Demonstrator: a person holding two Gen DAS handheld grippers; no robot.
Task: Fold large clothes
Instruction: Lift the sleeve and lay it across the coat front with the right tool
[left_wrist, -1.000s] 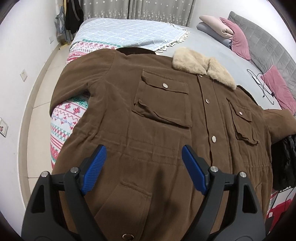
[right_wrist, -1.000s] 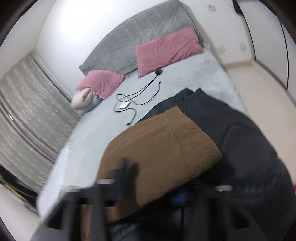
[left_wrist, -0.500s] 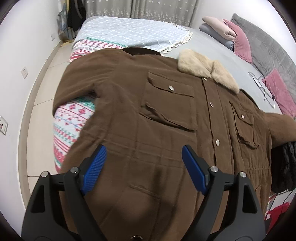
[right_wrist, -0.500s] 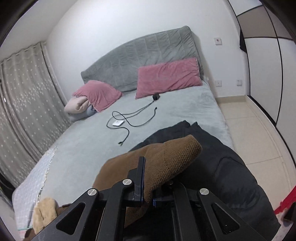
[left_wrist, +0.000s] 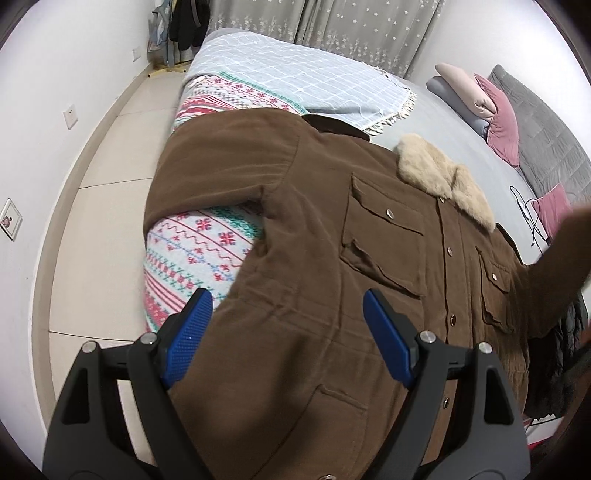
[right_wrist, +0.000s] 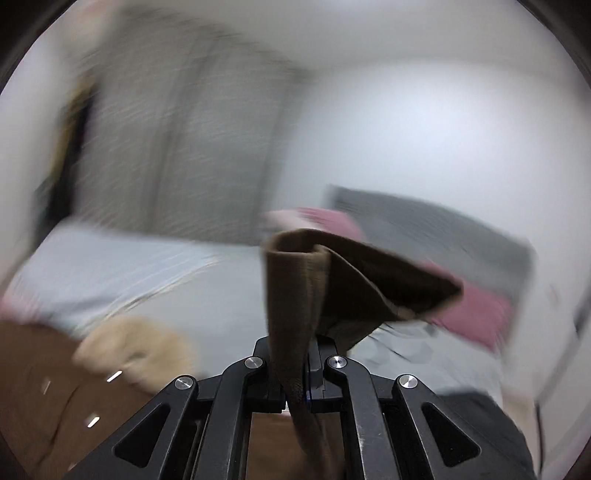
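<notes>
the left gripper (left_wrist: 282, 334) hangs at the bottom of its frame with its blue pads (left_wrist: 186, 338) spread wide apart, gripping nothing, poised above the lower front of the brown coat (left_wrist: 332, 258); whether it touches the cloth cannot be told. the right gripper (right_wrist: 295, 369) is clamped tight on the ribbed sleeve cuff (right_wrist: 332, 280) of the same coat, the cuff standing up and folded over above the closed jaws in the middle of that blurred view. the coat lies face up, spread across the bed (left_wrist: 443, 122), its pale fur collar (left_wrist: 447, 181) toward the upper right and its buttoned front running down the right of centre. one sleeve bends along the left edge of the bed over a patterned blanket (left_wrist: 195, 254); the other sleeve (left_wrist: 561, 254) rises blurred at the right edge of the left view. a light blue throw (left_wrist: 288, 74) lies beyond the coat at the top, pink pillows (left_wrist: 498, 122) and a grey headboard (left_wrist: 546, 125) at the upper right, a black cable (left_wrist: 528, 214) near them, and dark clothing (left_wrist: 565, 354) just beside the coat at the lower right. bare tiled floor (left_wrist: 107, 206) runs along the left, bounded by the white wall (left_wrist: 55, 92).
</notes>
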